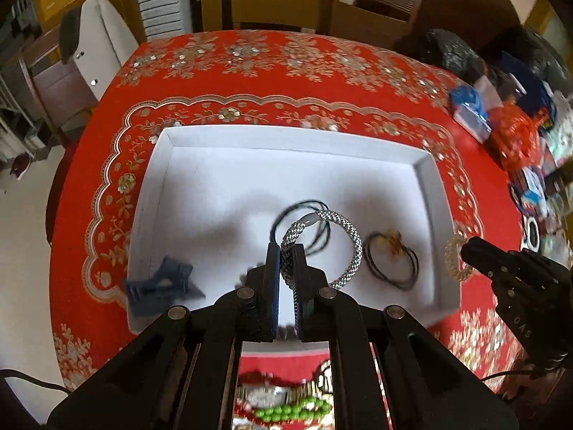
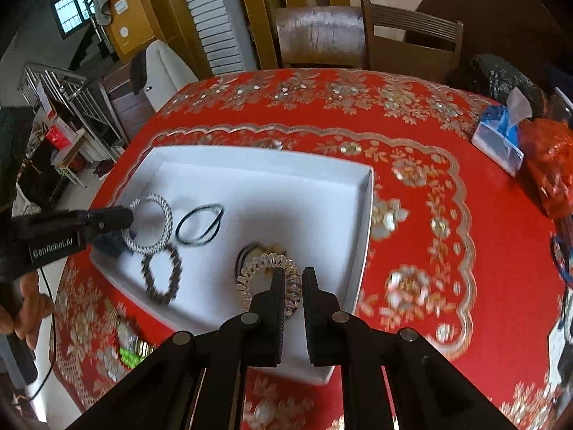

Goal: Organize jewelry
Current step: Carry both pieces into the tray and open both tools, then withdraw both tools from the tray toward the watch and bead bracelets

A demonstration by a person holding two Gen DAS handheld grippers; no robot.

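The left hand-held gripper [image 1: 285,251], low centre of its own view, is clamped narrow on a silver braided bracelet [image 1: 349,236] whose loop hangs to the right of the fingers over the white tray [image 1: 286,136]. To do this step well, it seems best to lower the bracelet onto bare tray floor before parting the fingers, clear of the black cord loop [image 1: 304,208] just behind it, so the pieces do not tangle. The right hand-held gripper [image 2: 293,279], low centre of the right wrist view, stands narrowly apart; a clear coiled band [image 2: 250,268] sits against its left finger, and whether it is gripped cannot be told. Beyond lie a dark beaded bracelet [image 2: 161,276] at lower left of the tray, a dark elastic with an amber ornament [image 1: 392,247] at right, and a blue clip [image 1: 157,283] at left. More jewelry, including green beads [image 1: 286,412], waits on the red-clothed counter [image 1: 250,71] below the tray.
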